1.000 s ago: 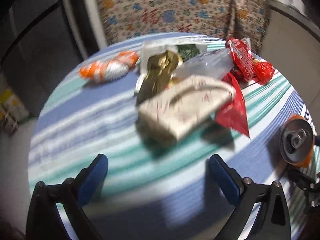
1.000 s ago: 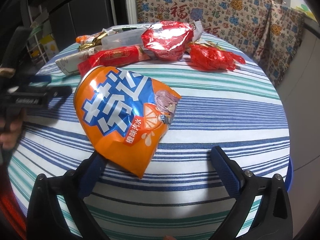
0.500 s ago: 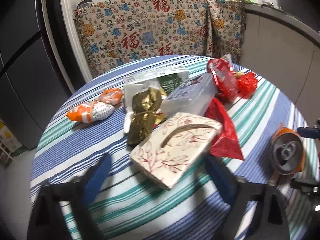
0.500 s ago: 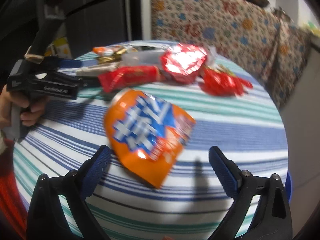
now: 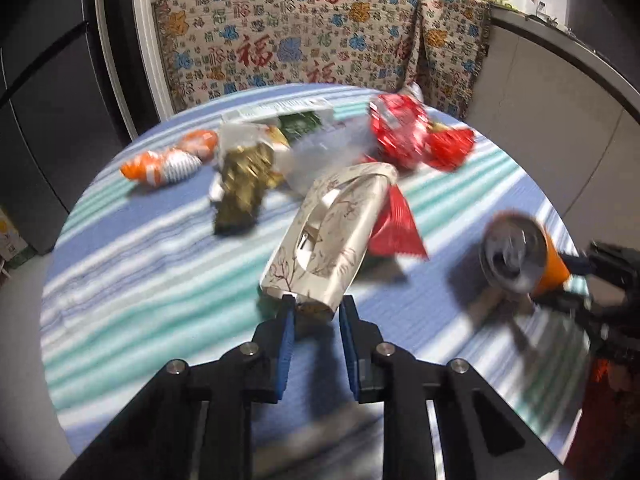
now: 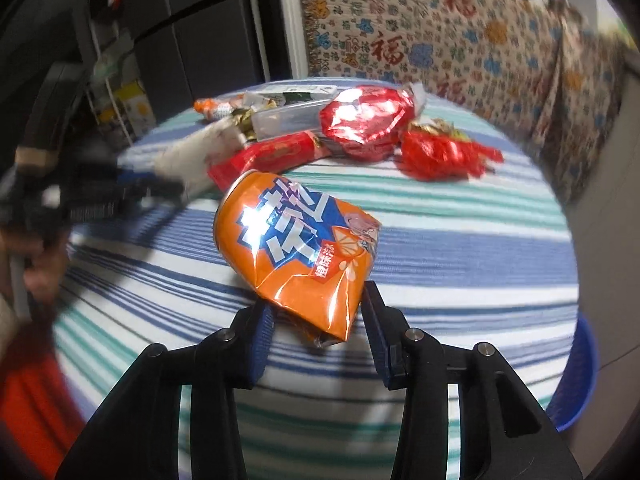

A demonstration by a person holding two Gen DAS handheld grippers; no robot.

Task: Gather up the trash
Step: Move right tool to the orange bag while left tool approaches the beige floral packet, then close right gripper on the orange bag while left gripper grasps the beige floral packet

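My left gripper (image 5: 317,310) is shut on the near end of a cream flower-print tissue box (image 5: 334,232) and holds it tilted above the striped round table (image 5: 140,280). My right gripper (image 6: 318,312) is shut on the crushed base of an orange soda can (image 6: 298,246), lifted off the table; the can also shows in the left wrist view (image 5: 520,254). Behind lie a red foil bag (image 6: 366,120), a red wrapper (image 6: 444,156), a long red packet (image 6: 272,152), a gold wrapper (image 5: 244,184) and an orange-white wrapper (image 5: 168,162).
A clear plastic box (image 6: 288,120) and a green-white carton (image 5: 296,118) lie at the table's far side. A patterned cloth (image 5: 304,36) hangs behind. A blue bin (image 6: 582,380) stands right of the table; dark cabinets (image 5: 48,100) stand left.
Both grippers have closed: the left on the tissue box, the right on the soda can. Each object now sits between the fingers and is tilted up off the table.
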